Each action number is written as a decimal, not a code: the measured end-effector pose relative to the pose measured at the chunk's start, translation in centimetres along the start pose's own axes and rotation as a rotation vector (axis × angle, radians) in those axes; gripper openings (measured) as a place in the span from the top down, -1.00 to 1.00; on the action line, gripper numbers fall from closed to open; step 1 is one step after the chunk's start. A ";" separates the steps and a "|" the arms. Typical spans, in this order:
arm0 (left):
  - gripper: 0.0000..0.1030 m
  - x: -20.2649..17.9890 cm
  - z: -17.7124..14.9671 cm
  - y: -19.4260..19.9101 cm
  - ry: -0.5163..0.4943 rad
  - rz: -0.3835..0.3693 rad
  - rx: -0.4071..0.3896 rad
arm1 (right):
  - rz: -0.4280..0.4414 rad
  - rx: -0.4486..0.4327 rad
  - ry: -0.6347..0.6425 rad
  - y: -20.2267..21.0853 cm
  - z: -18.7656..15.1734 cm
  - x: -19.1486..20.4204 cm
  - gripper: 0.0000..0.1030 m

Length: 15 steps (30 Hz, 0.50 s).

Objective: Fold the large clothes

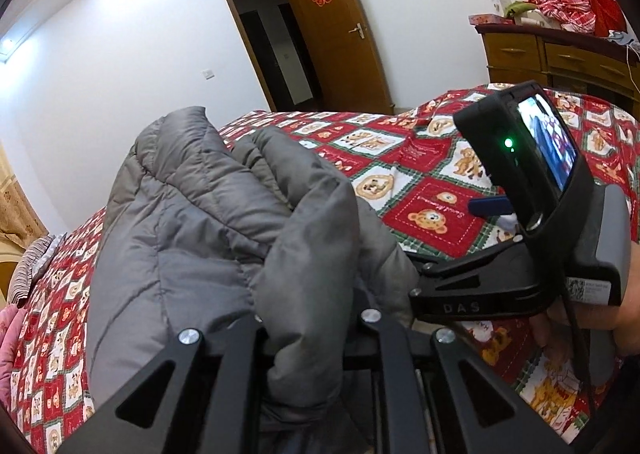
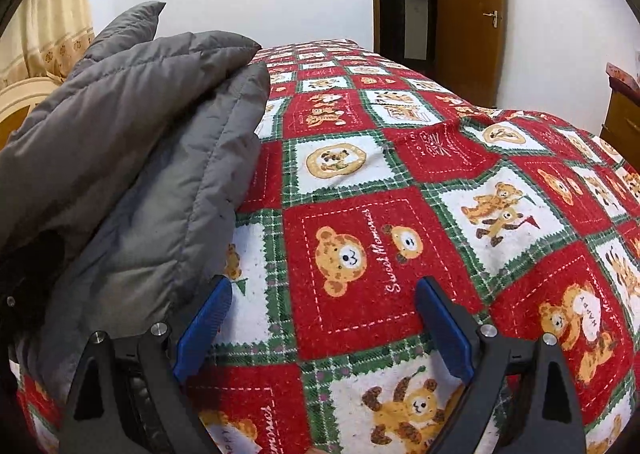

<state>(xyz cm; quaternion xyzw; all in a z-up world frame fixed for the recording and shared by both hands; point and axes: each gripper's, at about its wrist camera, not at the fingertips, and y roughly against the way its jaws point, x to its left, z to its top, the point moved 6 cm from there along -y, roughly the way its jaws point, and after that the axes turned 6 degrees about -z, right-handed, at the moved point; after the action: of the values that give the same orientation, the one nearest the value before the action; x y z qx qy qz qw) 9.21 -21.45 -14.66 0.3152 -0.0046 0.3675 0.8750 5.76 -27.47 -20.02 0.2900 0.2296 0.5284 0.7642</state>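
Note:
A grey padded jacket lies bunched on a bed with a red bear-patterned quilt. My left gripper is shut on a thick fold of the jacket, and the cloth bulges up between its black fingers and hides the pads. In the right wrist view the jacket lies piled on the left side of the quilt. My right gripper stands open over bare quilt, with nothing between its blue pads. Its left pad is right beside the jacket's hem.
An open wooden door is in the far wall. A wooden dresser piled with red items stands at the right. Curtains hang at the left. Pink cloth and striped cloth lie at the bed's left edge.

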 end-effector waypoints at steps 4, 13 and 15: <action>0.32 -0.2 0.2 0.4 0.003 0.004 0.000 | -0.021 0.005 0.017 -0.1 -0.1 0.1 -0.80; -0.08 -0.8 1.2 1.6 0.010 0.020 -0.025 | -0.055 0.007 0.039 -0.2 0.0 -0.2 -0.81; -0.32 -0.7 1.9 3.1 0.016 0.027 -0.062 | -0.063 0.005 0.035 -0.2 0.0 -0.4 -0.81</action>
<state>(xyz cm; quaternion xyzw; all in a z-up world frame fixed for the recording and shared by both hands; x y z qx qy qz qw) 7.10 -21.32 -11.61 0.2846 -0.0130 0.3813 0.8794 5.77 -27.94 -20.16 0.2752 0.2533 0.5086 0.7755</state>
